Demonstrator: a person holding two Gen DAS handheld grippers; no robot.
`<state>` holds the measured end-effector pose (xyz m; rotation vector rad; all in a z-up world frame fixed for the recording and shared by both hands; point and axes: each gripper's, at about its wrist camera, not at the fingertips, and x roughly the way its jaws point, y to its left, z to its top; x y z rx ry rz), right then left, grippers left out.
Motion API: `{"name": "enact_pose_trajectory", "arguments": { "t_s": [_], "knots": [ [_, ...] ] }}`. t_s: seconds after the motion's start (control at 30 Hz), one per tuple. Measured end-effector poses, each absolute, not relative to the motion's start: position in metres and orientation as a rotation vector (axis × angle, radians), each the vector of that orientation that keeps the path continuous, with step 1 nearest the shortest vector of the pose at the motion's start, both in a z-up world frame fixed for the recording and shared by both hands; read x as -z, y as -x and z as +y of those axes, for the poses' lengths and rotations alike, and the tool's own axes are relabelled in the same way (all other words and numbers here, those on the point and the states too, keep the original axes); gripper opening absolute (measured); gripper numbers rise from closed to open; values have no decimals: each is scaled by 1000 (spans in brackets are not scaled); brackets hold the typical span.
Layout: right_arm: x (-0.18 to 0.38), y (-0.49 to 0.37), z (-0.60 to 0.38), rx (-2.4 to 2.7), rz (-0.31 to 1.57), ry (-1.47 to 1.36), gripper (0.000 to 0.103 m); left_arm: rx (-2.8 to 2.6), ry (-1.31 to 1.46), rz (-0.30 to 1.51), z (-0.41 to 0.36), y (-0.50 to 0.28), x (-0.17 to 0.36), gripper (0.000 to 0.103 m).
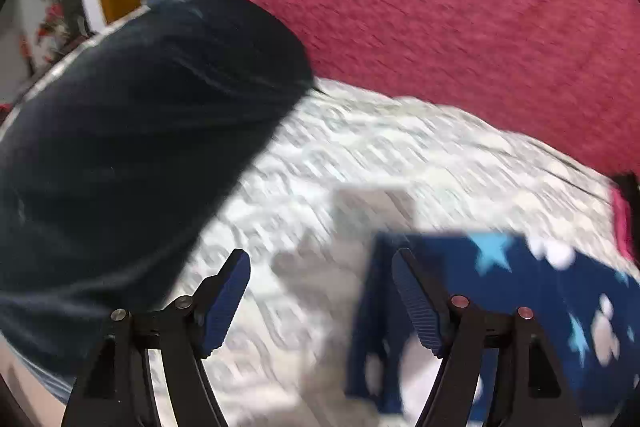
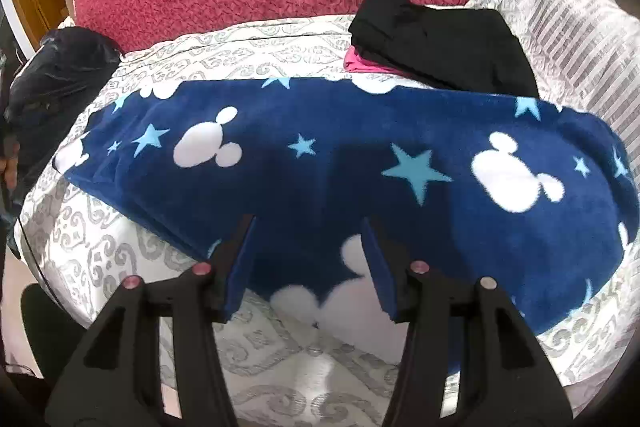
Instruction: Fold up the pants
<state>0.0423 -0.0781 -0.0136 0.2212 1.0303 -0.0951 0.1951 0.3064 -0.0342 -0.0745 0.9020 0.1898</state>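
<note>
So the pants (image 2: 320, 163) — navy fleece with white mouse heads and light blue stars — are lying in a long strip across the grey-and-white patterned bedspread (image 2: 100, 259), already looking doubled lengthwise. Next up, I'd guess, is bringing one end over to the other.

The right gripper (image 2: 308, 263) has its jaws partly apart, with the near edge of the fleece between them; whether the pads are actually pinching it, I can't tell. The left gripper (image 1: 320, 299) is wide apart and empty, hovering over the bedspread by the left end of the pants, in a blurry view.

My tip: grab both layers at the corner, lift just enough to clear the fabric and line the edges up before letting go — fleece drags on itself. Keep clear of the folded black garment (image 2: 440, 47) stacked at the back.
</note>
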Motion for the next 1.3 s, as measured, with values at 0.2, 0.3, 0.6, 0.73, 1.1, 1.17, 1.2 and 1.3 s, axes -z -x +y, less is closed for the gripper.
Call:
{"name": "enact_pose_trajectory", "arguments": {
  "t_s": [0.2, 0.3, 0.6, 0.73, 1.1, 1.17, 1.2, 1.3],
  "knots": [
    [16, -40, -67, 82, 1040, -198, 54, -22, 90, 886, 279, -152, 49, 83],
    [13, -36, -63, 77, 1042, -173, 54, 12, 83, 923, 265, -142, 64, 83],
    [10, -16, -69, 119, 1029, -167, 63, 95, 333, 1017, 270, -136, 104, 62],
    [15, -14, -72, 124, 1042, -200, 63, 111, 536, 987, 295, -148, 107, 52],
    [13, -17, -70, 126, 1041, -207, 63, 135, 502, 844, 298, -161, 57, 9],
    [13, -17, -70, 131, 1036, -204, 63, 113, 455, 830, 300, -164, 48, 9],
    [13, -17, -71, 130, 1036, -211, 63, 90, 428, 841, 301, -168, 50, 9],
    [15, -16, -73, 125, 1043, -221, 63, 56, 425, 918, 312, -176, 73, 11]
  ]
}}
